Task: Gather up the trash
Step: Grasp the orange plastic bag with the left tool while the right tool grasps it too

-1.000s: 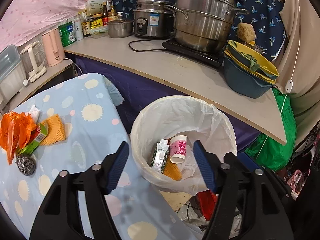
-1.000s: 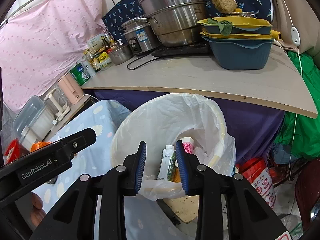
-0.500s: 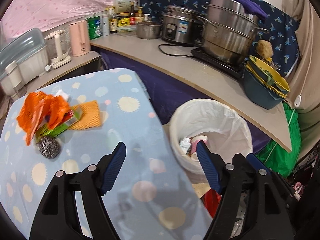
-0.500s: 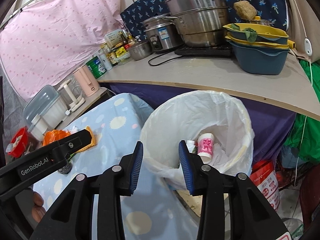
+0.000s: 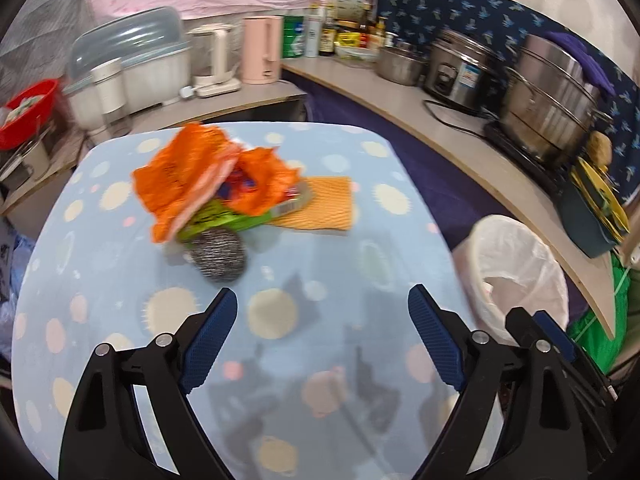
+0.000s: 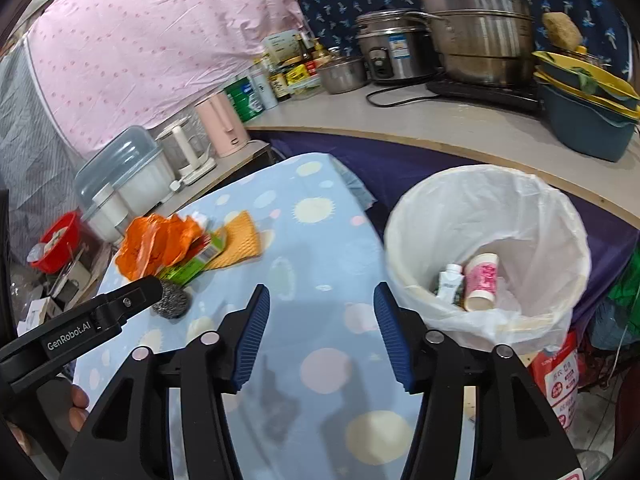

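A crumpled orange plastic bag (image 5: pixel 208 176) lies on the blue dotted tablecloth (image 5: pixel 360 200), over a green wrapper (image 5: pixel 224 220), beside an orange sponge cloth (image 5: pixel 324 208) and a steel scourer (image 5: pixel 218 254). My left gripper (image 5: pixel 322 340) hovers over the cloth just short of the scourer, its jaws opening with nothing between them. My right gripper (image 6: pixel 320 332) is over the table's near part, jaws also opening and empty. The white-lined bin (image 6: pixel 520 208) stands to the right, holding a pink cup (image 6: pixel 482 282) and a small carton (image 6: pixel 450 278).
A curved counter (image 6: pixel 440 128) behind the table carries steel pots, a rice cooker, bottles and stacked basins. A pink kettle (image 5: pixel 262 50) and a lidded dish box (image 5: pixel 132 60) stand on a side shelf at the left. A red basin (image 6: pixel 56 242) sits low left.
Both grippers swung left from above the bin to over the table. The trash pile now lies ahead of the left gripper. Both pairs of jaws stand wider.
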{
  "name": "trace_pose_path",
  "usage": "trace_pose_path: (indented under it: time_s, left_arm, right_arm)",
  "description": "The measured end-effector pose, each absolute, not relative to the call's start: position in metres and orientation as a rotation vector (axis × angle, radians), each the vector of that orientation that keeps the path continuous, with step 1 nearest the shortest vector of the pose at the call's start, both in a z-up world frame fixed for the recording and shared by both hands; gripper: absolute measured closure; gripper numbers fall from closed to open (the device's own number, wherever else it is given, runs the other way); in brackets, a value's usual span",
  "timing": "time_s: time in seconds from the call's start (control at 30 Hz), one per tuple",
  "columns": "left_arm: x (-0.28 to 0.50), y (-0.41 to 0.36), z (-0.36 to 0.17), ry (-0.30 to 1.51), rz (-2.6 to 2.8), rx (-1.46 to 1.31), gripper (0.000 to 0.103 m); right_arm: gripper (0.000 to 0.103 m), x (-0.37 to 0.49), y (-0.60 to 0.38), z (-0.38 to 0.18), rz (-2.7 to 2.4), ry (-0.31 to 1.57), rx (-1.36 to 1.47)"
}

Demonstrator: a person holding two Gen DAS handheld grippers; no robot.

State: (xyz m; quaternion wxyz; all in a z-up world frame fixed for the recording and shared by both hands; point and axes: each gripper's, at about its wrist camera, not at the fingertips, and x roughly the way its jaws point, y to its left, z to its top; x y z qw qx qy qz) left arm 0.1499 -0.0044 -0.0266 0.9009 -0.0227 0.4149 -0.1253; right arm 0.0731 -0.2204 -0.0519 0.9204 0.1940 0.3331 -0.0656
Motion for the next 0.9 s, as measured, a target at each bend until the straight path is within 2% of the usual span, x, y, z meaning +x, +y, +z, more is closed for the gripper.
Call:
trace_pose_path:
  time_s: [0.07, 0.37, 0.53, 0.9]
  left_arm:
    - [0.155, 0.017, -0.03, 0.865, -0.224, -0.074, 0.016]
    - [0.184, 0.088, -0.043, 0.886, -0.102, -0.144, 0.014]
    - [0.206, 0.112, -0.045, 0.869, -0.063, -0.151, 0.011]
    - [0.273, 0.142, -0.039, 0.833, -0.04, -0.171, 0.01]
  right_arm:
    - [0.046, 0.081, -0.208, -0.054, -0.113, 0.695, 0.392]
    - [0.045, 0.131, -0.151, -0.061, -0.014, 0.742, 0.356]
    - [0.045, 0.162, -0.125, -0.064, 0.03, 0.758, 0.348]
    - [0.045, 0.235, -0.097, -0.074, 0.074, 0.778, 0.378]
